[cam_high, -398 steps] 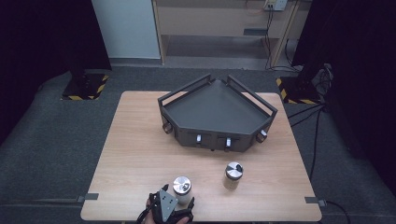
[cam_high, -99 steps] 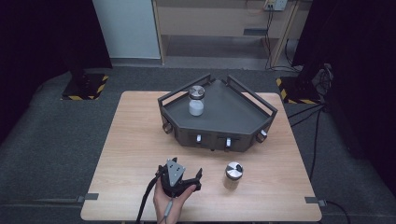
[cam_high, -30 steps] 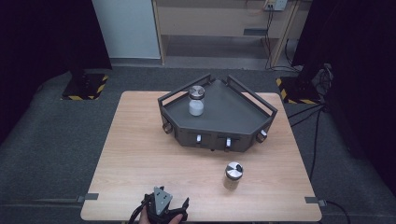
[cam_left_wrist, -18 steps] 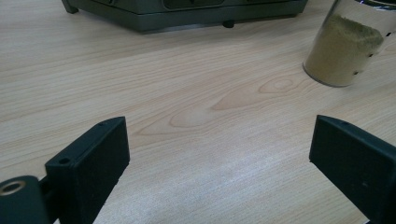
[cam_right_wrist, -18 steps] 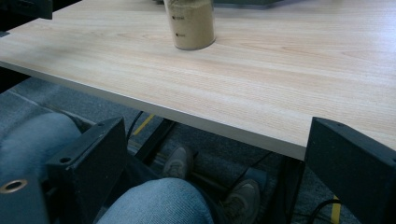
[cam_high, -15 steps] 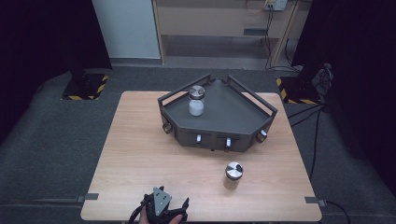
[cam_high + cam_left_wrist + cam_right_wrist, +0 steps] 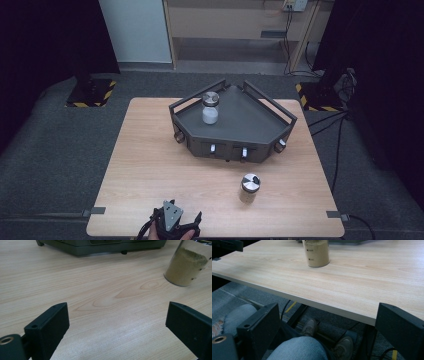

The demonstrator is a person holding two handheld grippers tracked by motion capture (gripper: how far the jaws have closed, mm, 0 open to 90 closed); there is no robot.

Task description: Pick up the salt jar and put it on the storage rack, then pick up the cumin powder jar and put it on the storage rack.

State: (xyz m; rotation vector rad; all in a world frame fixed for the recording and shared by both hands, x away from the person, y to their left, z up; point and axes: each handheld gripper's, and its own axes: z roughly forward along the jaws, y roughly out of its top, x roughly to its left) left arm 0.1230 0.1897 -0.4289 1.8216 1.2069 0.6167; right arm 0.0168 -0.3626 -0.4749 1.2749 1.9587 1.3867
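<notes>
Jaws of the left claw [image 7: 117, 322] stand wide over the worktop [image 7: 150, 165], near the brown-powder jar [image 7: 249, 188]; the right claw [image 7: 329, 325] also gapes wide, empty.

No readable text, labels or numbers anywhere. The glass jar of tan powder [image 7: 316, 252] carries small dark print marks, too small to read.

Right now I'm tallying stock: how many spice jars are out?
2. The white-filled jar stands inside the dark tray; the tan-filled jar stands on the table in front of it.
</notes>
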